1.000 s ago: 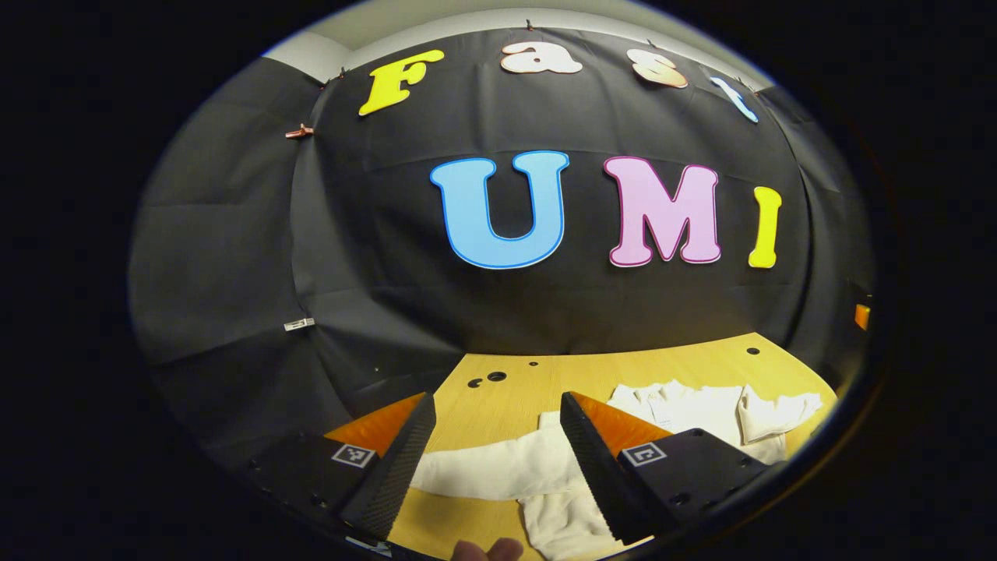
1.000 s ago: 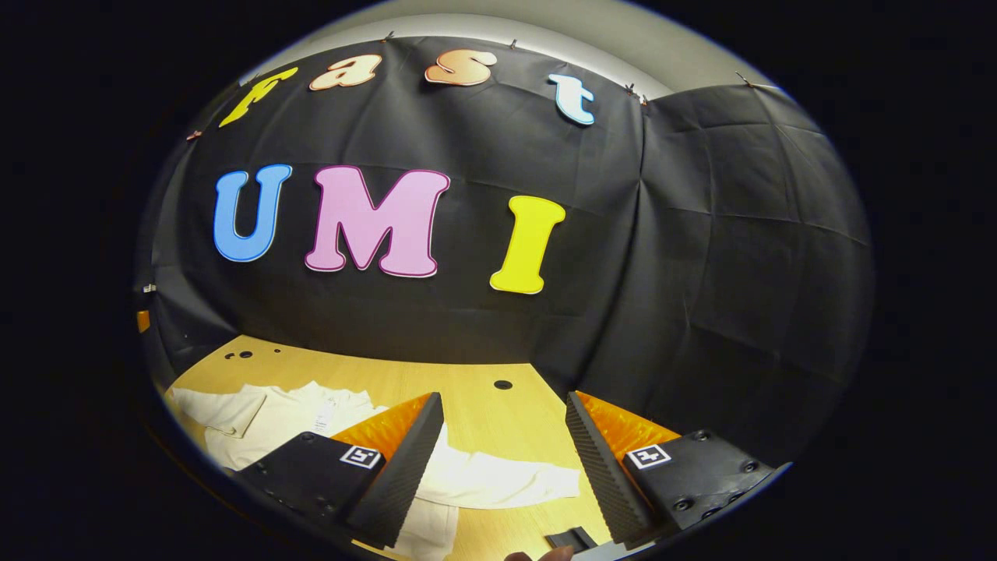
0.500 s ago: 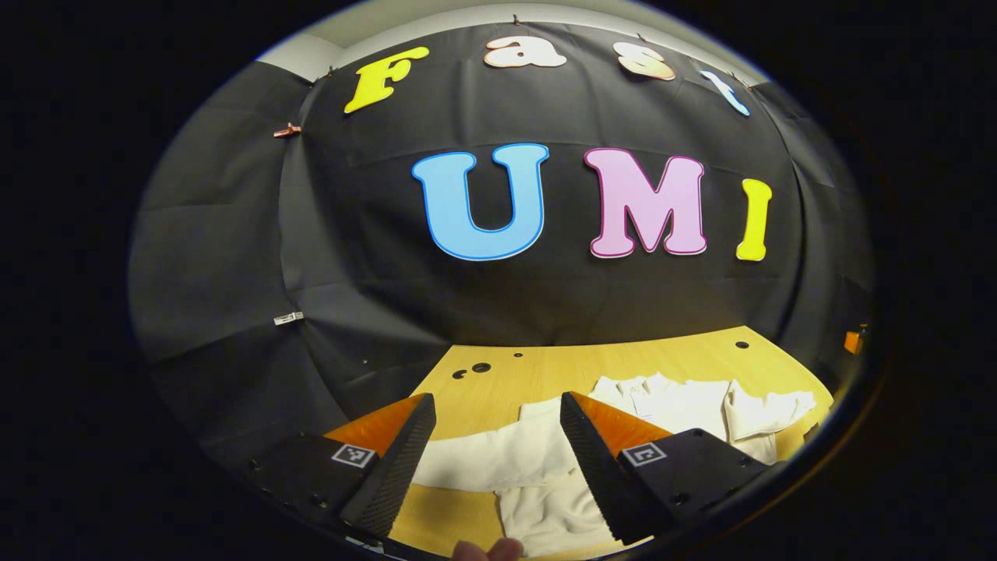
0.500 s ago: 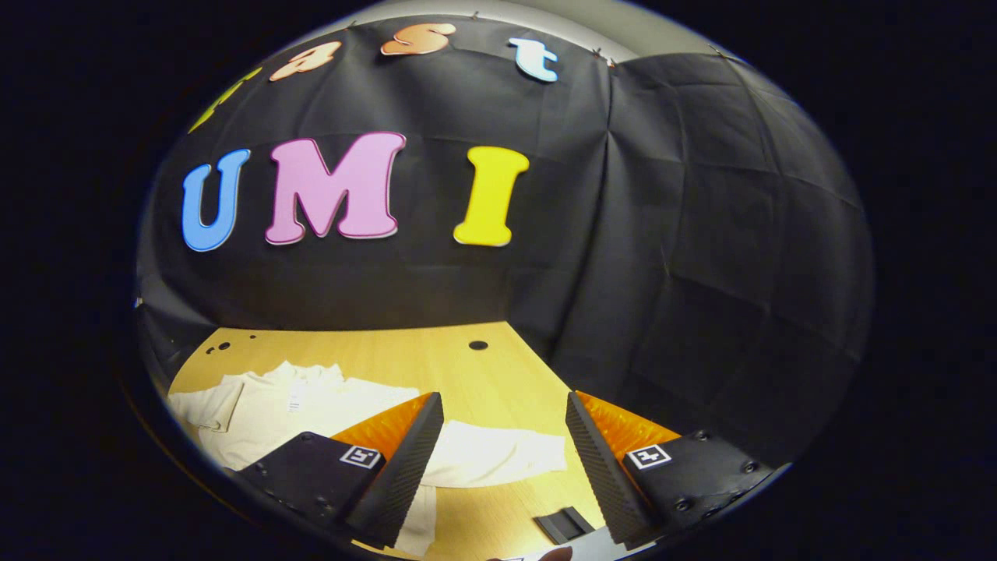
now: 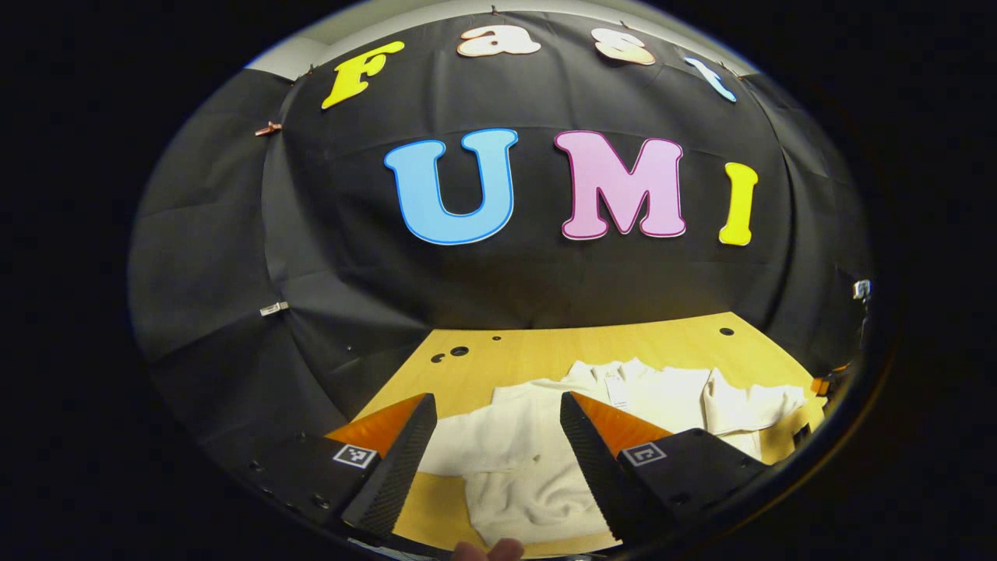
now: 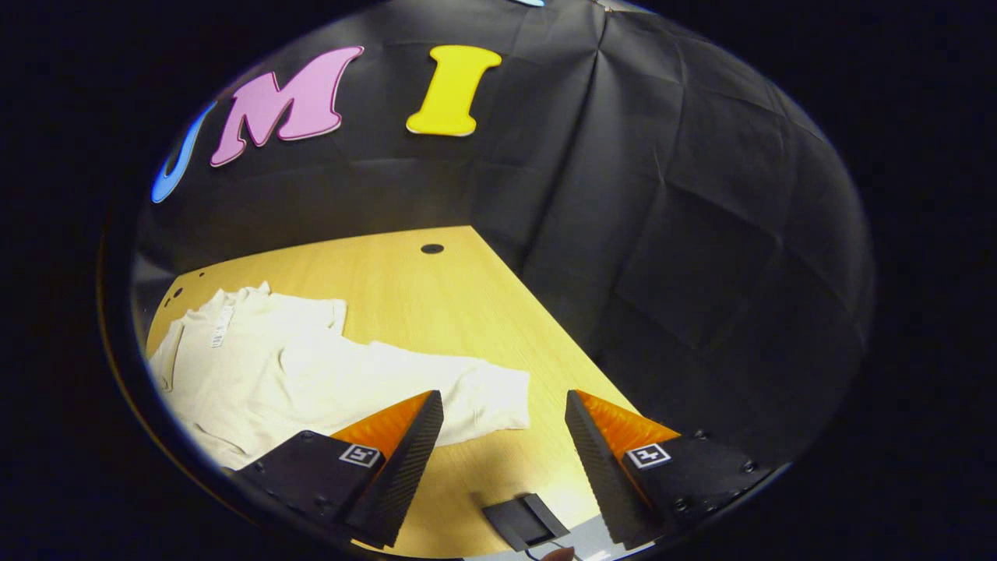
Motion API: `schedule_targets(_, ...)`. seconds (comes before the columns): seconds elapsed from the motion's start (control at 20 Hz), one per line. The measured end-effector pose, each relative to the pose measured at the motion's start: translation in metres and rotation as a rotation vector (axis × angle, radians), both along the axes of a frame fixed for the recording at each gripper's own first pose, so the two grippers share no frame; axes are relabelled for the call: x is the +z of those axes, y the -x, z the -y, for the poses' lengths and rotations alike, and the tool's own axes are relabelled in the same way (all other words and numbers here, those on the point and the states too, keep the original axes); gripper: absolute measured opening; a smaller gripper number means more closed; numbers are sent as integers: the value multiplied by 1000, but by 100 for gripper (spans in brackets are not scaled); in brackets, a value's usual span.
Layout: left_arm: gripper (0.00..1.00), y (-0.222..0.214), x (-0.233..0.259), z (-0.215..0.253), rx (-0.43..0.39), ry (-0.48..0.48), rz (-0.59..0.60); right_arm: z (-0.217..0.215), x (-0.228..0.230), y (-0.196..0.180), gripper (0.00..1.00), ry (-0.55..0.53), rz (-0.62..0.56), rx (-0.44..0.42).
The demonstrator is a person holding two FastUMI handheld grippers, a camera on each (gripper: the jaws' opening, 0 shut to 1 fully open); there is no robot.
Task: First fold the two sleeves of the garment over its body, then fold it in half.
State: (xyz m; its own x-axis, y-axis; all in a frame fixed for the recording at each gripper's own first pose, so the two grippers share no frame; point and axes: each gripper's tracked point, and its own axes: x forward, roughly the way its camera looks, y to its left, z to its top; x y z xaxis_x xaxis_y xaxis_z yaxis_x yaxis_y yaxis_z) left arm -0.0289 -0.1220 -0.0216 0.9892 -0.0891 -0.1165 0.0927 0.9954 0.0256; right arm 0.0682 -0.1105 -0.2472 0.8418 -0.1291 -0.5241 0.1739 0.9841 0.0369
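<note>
A: Garment (image 6: 273,366), where is it laid?
B: It is spread flat on the table (image 6: 436,304), collar toward the wall (image 6: 662,234). Both sleeves are extended sideways; neither is yet folded over the body.

A: How is the right sleeve (image 6: 459,393) placed relative to the right gripper (image 6: 502,436)?
B: Its long axis is run across the view, and its cuff is seen just ahead of the open fingers, nothing held.

A: And the left gripper (image 5: 494,440)?
B: Its fingers are likewise parted and empty; the left sleeve (image 5: 475,440) is framed between them, below.

A: Surface and room?
B: Bare wood with drilled holes. A black pedal-like block (image 6: 526,522) is noted near the right gripper.
</note>
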Motion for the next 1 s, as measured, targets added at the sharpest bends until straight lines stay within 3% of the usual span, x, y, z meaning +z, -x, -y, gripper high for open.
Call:
schedule_targets(0.3, 98, 0, -2, 18, 49, -35, -27, 11, -57, -23, 97, -115, -148, 47)
schedule_targets(0.65, 98, 4, 9, 48, 101, -28, -28, -1, -92, -43, 93, -156, -234, 133)
schedule_targets(0.8, 98, 7, 12, 58, 95, -39, -25, -3, -90, -47, 73, -146, -197, 168)
schedule_targets(0.85, 98, 7, 12, 59, 93, -43, -23, -6, -92, -46, 74, -146, -198, 173)
schedule_targets(0.95, 98, 4, 12, 59, 86, -50, -23, -9, -91, -44, 43, -152, -180, 182)
schedule_targets(1.0, 98, 2, 14, 58, 80, -50, -20, -9, -92, -41, 43, -155, -178, 184)
